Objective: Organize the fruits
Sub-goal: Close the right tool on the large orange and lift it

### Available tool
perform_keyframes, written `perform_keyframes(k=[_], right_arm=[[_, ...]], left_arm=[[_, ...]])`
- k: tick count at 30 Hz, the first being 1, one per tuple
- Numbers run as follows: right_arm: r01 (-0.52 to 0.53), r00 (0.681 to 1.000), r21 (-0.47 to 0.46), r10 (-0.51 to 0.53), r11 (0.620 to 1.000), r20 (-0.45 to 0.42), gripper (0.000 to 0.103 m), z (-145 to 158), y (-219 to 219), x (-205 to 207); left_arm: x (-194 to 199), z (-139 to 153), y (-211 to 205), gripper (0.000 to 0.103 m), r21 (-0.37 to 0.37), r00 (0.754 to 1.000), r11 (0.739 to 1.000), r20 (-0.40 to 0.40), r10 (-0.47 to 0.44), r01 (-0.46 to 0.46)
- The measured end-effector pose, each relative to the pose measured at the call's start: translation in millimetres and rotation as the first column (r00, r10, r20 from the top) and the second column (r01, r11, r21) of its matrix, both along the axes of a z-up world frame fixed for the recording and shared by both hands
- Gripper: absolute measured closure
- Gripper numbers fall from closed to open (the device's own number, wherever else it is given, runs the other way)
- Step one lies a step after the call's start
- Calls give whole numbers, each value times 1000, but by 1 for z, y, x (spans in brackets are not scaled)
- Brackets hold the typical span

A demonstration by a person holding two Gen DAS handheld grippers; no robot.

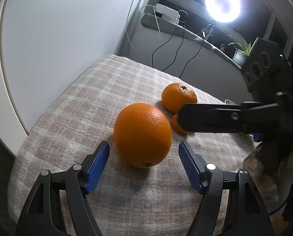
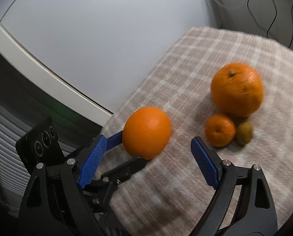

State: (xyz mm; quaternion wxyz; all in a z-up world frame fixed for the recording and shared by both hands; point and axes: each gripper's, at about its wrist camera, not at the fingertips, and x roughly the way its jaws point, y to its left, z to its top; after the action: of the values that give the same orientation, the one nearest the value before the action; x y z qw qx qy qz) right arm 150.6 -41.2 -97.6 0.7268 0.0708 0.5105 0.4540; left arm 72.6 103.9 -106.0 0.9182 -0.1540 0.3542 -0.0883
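Your left gripper (image 1: 144, 147) stands wide open on either side of the large orange (image 1: 142, 134) on the checked cloth (image 1: 71, 118), blue pads clear of the peel. Your right gripper (image 2: 146, 149), also open and empty, hovers nearby; at its two o'clock cluster another orange (image 2: 237, 89), a mandarin (image 2: 219, 129) and a kiwi (image 2: 244, 132).

No text, label, brand or number can be read in either view. On the black body of the right gripper (image 1: 272, 116), at the right edge of the left wrist view, there are some pale embossed marks, but they are cut off and too blurred to read.
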Motion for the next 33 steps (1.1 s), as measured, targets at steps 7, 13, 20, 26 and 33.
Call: perform_keyframes(k=[7,13,20,26,33], right_arm=[[-6,998,8,7,1000,-66,19,-15,12,9],[-27,997,1,27,1000,-74,21,-21,22,9],[-28,996,-3,28,1000,-88,33,-26,29,12],[-31,997,-14,30,999,-76,34,-27,32,10],[-32,997,-19,31,999,-64,35,-25,31,7]], left_arm=[[4,-2,2,30,-10,1000,1000,-11,0,0],[9,-4,-1,30,9,1000,1000,-24,-4,4],[13,-7,0,30,4,999,1000,-37,-4,4],[15,-6,-4,34,8,999,1000,-35,-21,21],[14,-3,-5,37,19,1000,1000,-28,-8,8]])
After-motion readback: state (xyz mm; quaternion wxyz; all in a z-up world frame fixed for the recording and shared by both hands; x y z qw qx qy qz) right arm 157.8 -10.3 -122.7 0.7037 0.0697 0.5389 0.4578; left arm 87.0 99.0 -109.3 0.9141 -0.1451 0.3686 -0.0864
